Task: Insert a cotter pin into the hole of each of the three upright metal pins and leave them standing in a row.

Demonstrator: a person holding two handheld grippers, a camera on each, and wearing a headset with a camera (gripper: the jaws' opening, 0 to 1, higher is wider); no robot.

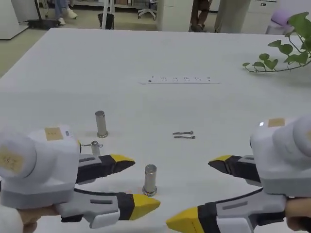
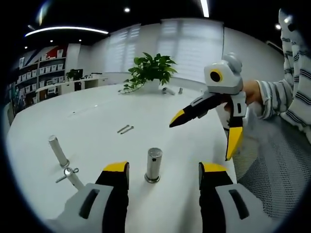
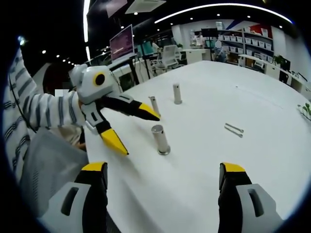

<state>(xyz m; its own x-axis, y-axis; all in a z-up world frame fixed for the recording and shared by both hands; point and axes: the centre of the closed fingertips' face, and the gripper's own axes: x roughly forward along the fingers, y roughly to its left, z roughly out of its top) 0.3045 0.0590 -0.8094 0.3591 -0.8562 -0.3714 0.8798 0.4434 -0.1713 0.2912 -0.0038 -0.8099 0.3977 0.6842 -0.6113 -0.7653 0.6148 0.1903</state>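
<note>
Both of your grippers hang released over the white desk, clasping nothing. Your left gripper has its yellow-tipped jaws spread wide, and the nearest upright silver metal pin stands just ahead of the gap between them, apart from both tips. Your right gripper is spread just as wide, to the right of that pin.

To the left, a second upright silver pin stands beside the left gripper's body with a thin wire cotter pin through its top. The left gripper view shows that cotter pin's looped end plainly. In the right gripper view the same pin sits just behind the left gripper's upper jaw tip, and the wire is too small to tell.

A third upright silver pin stands just beyond it, bare. Right of the pins, two loose cotter pins lie side by side on the desk.

The head view adds a white power strip farther off and a green leafy plant at the far right. Each gripper view catches the other arm's striped sleeve.
</note>
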